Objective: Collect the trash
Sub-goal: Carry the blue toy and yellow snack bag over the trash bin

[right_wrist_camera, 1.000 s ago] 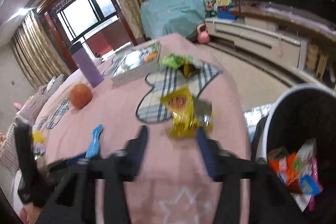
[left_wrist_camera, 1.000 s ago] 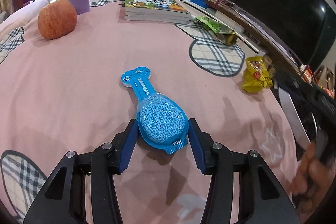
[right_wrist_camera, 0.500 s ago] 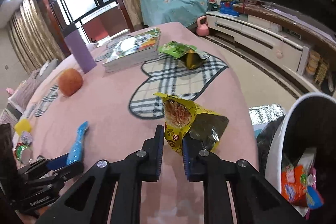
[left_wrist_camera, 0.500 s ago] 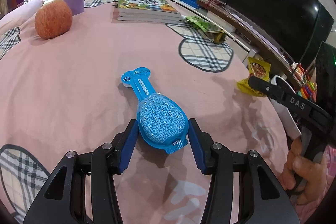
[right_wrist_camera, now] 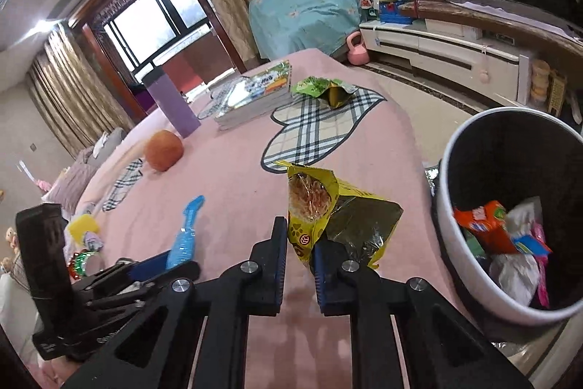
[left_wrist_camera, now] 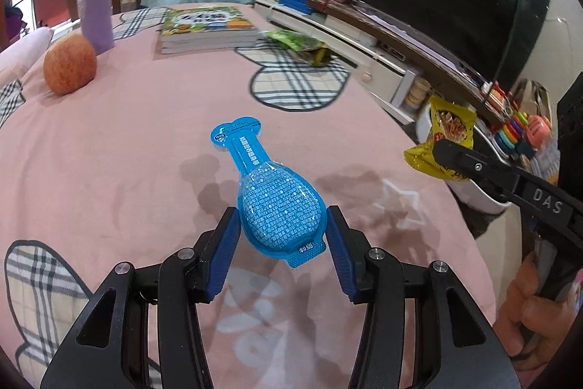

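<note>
My left gripper [left_wrist_camera: 282, 225] is shut on a blue bottle-shaped plastic packet [left_wrist_camera: 271, 195] and holds it just above the pink tablecloth [left_wrist_camera: 127, 141]. My right gripper [right_wrist_camera: 299, 236] is shut on a yellow snack bag [right_wrist_camera: 320, 206] and holds it up near the table's right edge; the bag also shows in the left wrist view [left_wrist_camera: 446, 141]. A green snack bag [right_wrist_camera: 324, 88] lies on the plaid patch further back. A white bin with a black liner [right_wrist_camera: 448, 177], holding several wrappers, stands to the right of the table.
An orange fruit [left_wrist_camera: 69, 64], a purple tumbler [left_wrist_camera: 94, 2] and a stack of books [left_wrist_camera: 204, 30] stand at the table's far side. A TV console [right_wrist_camera: 455, 53] runs along the right wall. Small toys [right_wrist_camera: 82, 243] lie at the left.
My right gripper has shut on the yellow snack bag and lifted it off the table. My left gripper keeps its hold on the blue packet and has raised it slightly.
</note>
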`<state>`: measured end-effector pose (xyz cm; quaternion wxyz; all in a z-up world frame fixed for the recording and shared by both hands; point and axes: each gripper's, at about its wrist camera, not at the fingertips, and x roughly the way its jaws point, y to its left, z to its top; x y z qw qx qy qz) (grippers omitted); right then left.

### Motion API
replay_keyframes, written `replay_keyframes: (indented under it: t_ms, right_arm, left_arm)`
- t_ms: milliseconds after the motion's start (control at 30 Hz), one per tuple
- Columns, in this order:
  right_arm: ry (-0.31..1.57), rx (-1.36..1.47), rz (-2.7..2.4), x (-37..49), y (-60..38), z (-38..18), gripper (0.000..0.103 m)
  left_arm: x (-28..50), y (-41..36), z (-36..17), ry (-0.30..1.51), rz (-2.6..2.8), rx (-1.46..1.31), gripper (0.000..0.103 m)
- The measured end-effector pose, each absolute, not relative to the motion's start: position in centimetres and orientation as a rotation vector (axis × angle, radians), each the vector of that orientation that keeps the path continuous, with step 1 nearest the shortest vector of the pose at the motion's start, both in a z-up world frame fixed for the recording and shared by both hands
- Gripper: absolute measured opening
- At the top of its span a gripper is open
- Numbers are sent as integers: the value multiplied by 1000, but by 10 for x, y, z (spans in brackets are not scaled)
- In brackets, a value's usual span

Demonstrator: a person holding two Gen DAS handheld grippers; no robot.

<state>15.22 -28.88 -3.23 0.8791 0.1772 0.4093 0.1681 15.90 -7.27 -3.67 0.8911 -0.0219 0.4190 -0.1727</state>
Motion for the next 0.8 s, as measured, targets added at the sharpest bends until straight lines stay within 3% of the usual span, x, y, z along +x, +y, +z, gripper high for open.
replay_keyframes:
  t_ms: [800]
  right_arm:
    - [758, 456, 263, 95, -359, -9, 13]
  left_arm:
    - [118, -126, -12, 823, -450, 49, 48]
